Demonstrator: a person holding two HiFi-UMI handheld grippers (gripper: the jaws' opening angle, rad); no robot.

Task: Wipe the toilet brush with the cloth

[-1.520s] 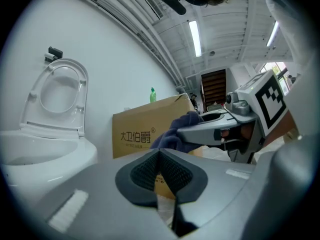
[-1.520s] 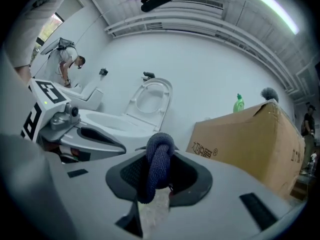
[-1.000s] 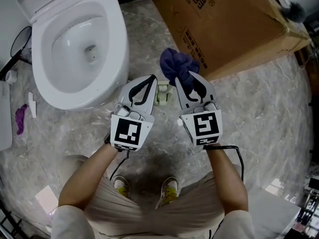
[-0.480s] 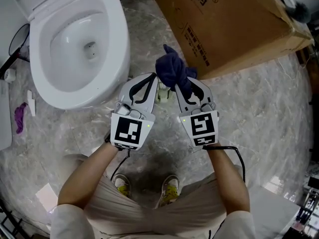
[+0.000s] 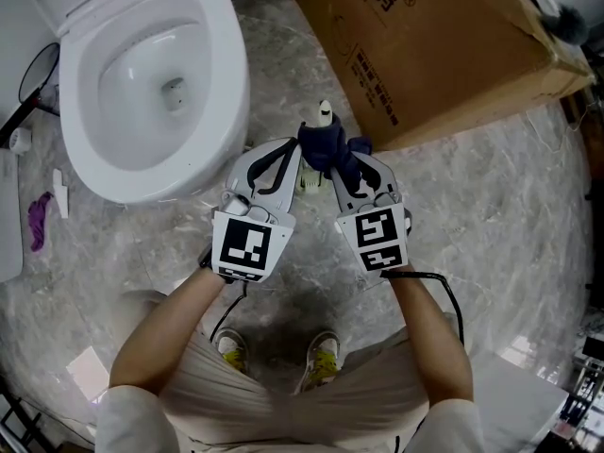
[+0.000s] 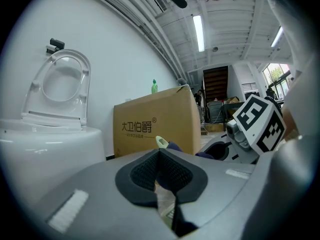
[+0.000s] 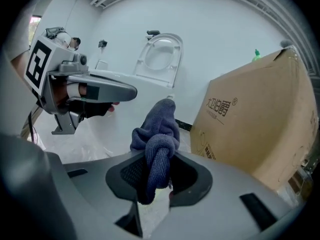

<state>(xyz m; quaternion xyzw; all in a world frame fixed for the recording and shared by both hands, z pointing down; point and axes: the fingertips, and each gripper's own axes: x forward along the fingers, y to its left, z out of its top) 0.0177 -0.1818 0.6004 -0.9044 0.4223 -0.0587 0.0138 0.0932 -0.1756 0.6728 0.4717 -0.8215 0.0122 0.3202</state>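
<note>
Right gripper (image 7: pixel 157 171): jaws clamped on a dark blue cloth (image 7: pixel 159 134), which bunches up out of the pads in a thick fold. Seen from the head view, that bunch sits just past the jaw tips, wrapped round the handle of the toilet brush (image 5: pixel 325 111). Only the handle's pale tip shows above the cloth on the far side. Left gripper (image 6: pixel 159 159): jaws closed with the pad tips meeting and nothing seen pinched between them. The tips are close against the left side of the cloth and handle; cannot tell whether they touch. The pale brush holder (image 5: pixel 310 181) stands on the grey marbled floor (image 5: pixel 491 215) between the two grippers, near side of the cloth. White toilet (image 5: pixel 142 173) to the left, seat (image 6: pixel 62 89) raised. Large cardboard box (image 5: pixel 444 36) to the far right, close behind the brush. Writing: the box side carries 大卫伯爵 with an ® mark in dark print, legible in both gripper views. Smaller printed lines on the box are too small to read. A small green bottle (image 6: pixel 154 86) stands on top of the box. Each gripper carries a cube of black-and-white square markers.
</note>
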